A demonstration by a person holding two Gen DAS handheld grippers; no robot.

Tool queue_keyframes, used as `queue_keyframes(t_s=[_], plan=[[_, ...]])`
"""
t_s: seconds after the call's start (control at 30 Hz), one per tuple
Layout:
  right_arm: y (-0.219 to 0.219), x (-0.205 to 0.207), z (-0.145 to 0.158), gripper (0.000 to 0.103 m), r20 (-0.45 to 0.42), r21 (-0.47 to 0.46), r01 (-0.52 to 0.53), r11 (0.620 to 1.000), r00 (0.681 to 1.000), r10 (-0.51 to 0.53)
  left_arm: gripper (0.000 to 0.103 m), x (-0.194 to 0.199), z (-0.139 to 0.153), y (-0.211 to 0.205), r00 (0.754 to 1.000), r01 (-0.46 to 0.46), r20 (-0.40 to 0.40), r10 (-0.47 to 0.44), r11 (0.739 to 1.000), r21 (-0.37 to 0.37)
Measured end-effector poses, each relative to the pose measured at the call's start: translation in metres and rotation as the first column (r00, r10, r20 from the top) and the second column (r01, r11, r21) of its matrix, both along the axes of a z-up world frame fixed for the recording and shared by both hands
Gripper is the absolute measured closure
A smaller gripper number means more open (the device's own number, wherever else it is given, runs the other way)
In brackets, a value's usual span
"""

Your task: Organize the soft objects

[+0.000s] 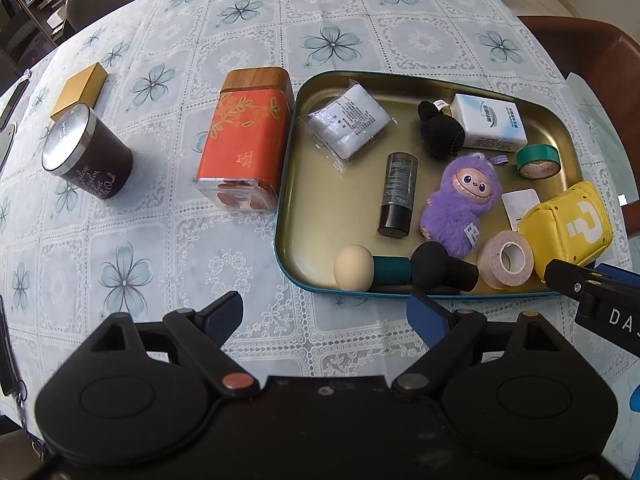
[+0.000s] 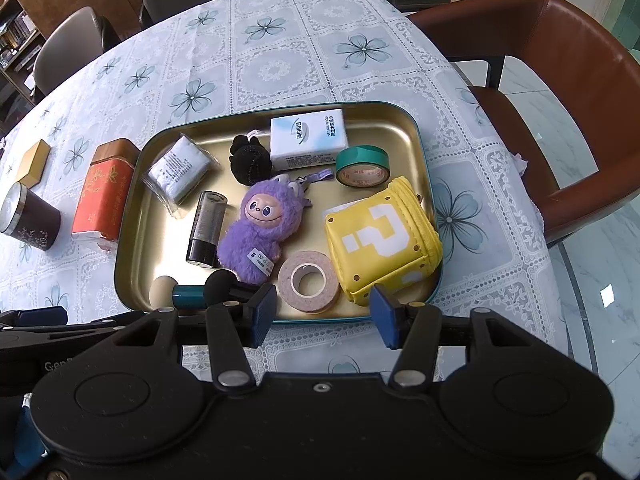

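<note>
Here I hold both grippers just short of the near rim of the teal-edged metal tray (image 2: 424, 160), and neither grasps anything. My left gripper (image 1: 325, 318) hangs over the floral tablecloth (image 1: 160, 240) with its blue pads spread wide. My right gripper (image 2: 322, 312) has its fingers parted too, on either side of the beige tape roll (image 2: 308, 281), above the tray's front edge.

The soft things all lie inside the tray. The purple plush monkey (image 2: 256, 232) lies face-up at the middle, touching the dark cylindrical bottle (image 2: 207, 226) on its left. The yellow question-mark block pouch (image 2: 382, 240) fills the right front corner. A black plush toy (image 2: 250, 160) rests near the back, beside the white tissue pack (image 2: 307, 139). A wrapped white packet (image 2: 180, 168) lies at the back left, a green tape roll (image 2: 362, 166) at the back right.

Outside the tray, to its left, stand an orange tin (image 1: 244, 140) and a dark candle jar (image 1: 86, 152).
</note>
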State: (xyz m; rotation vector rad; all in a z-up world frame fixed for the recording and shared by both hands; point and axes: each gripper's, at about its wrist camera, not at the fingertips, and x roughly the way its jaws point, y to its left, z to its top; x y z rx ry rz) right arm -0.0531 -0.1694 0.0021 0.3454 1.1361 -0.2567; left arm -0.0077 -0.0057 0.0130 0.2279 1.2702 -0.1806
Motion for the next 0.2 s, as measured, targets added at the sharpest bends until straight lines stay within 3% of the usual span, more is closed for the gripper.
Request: queue_keyframes(t_s=[0.2], plan=[[0.0005, 0.0002, -0.0002, 0.051, -0.001, 0.000, 0.000, 1.000, 1.000, 0.000, 0.015, 0.0003, -0.0002, 0.0008, 1.000, 0.001, 0.002, -0.001, 1.000, 0.003]])
